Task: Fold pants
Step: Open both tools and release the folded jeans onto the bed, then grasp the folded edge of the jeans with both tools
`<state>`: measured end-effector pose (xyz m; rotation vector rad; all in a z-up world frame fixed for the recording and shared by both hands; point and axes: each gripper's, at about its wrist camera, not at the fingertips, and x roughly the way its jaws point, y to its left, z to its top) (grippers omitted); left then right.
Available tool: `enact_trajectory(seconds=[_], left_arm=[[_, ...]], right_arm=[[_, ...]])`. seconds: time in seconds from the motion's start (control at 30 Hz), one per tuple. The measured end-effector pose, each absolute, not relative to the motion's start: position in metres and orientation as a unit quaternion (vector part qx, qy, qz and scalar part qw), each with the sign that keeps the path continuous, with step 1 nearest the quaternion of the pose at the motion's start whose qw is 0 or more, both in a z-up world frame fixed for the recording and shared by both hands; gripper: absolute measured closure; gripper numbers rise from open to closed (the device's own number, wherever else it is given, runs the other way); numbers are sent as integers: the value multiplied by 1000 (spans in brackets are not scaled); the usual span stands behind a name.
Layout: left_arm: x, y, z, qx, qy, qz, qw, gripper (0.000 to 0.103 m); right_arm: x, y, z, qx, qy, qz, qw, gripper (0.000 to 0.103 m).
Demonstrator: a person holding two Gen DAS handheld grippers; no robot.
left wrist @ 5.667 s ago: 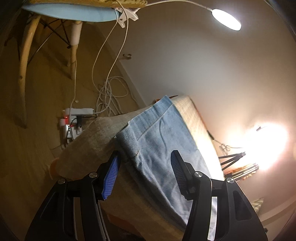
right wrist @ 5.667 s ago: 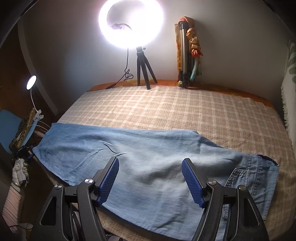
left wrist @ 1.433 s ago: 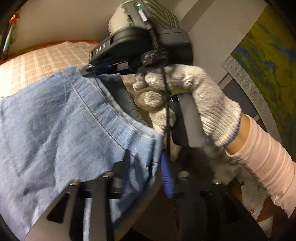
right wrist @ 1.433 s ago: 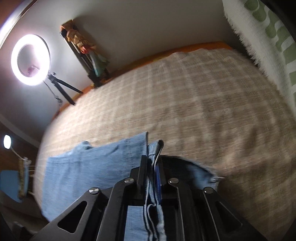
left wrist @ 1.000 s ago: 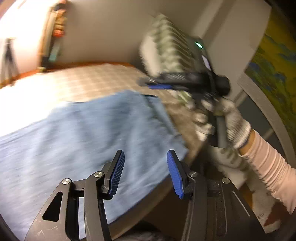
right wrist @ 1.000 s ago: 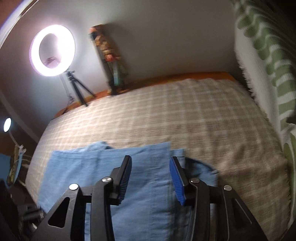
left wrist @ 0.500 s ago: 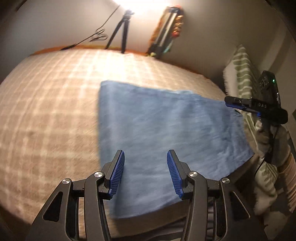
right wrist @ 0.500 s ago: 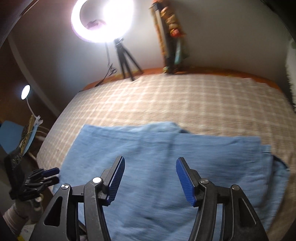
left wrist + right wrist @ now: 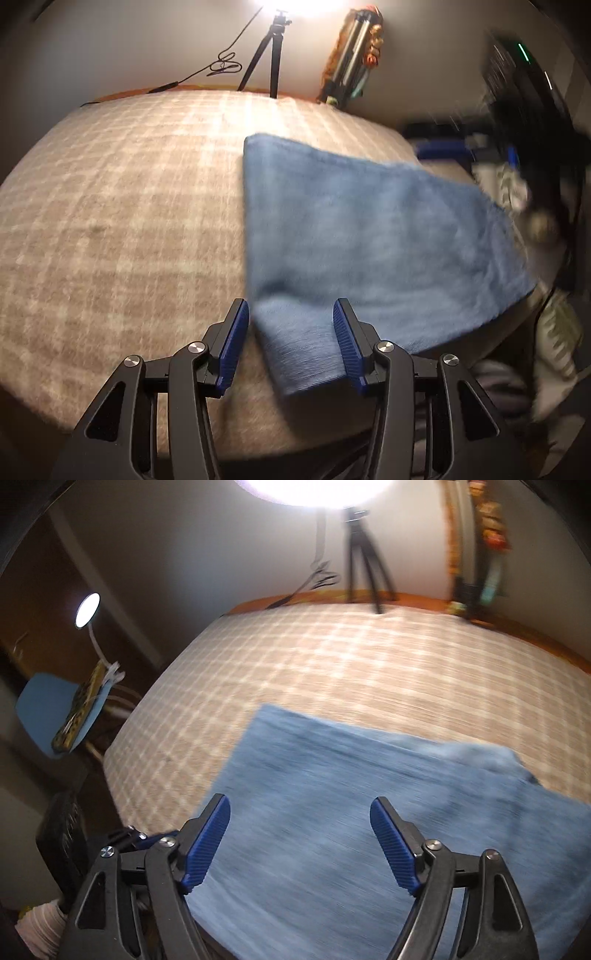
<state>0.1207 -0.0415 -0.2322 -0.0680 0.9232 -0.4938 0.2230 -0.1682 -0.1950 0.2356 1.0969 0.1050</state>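
The blue denim pants [image 9: 354,229] lie folded in half on the checked bed cover [image 9: 122,206], with the fold edge on the left. My left gripper [image 9: 291,325] is open and empty, its fingers astride the near left corner of the pants. My right gripper [image 9: 301,830] is open and empty, hovering over the near part of the pants [image 9: 351,812]. The right gripper's blurred body shows at the right of the left wrist view [image 9: 461,151]. The left gripper shows at the lower left of the right wrist view [image 9: 133,840].
A ring light on a tripod [image 9: 364,550] stands at the far edge of the bed [image 9: 369,657]. A folded tripod bundle [image 9: 351,55] leans on the wall. A blue chair [image 9: 48,709] with a clip lamp [image 9: 88,609] stands to the left.
Both grippers let go of the pants after folding them in half, then swung leftward. The left gripper now sits at the near left corner; the right has come lower over the fabric.
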Motion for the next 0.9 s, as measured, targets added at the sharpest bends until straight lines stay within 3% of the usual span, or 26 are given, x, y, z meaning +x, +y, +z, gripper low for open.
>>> enact_trajectory(seconds=[0.3, 0.47, 0.77, 0.9], left_arm=[[106, -34, -234, -48, 426, -252, 867, 56], [103, -28, -235, -73, 426, -272, 860, 57], [100, -23, -227, -103, 415, -300, 853, 58], [108, -17, -224, -117, 412, -286, 857, 56]], right_arm=[[301, -111, -237, 132, 588, 45, 797, 21], [326, -86, -260, 117, 630, 26, 767, 27], [342, -48, -288, 3, 680, -8, 733, 31], [342, -40, -290, -32, 680, -23, 732, 46]])
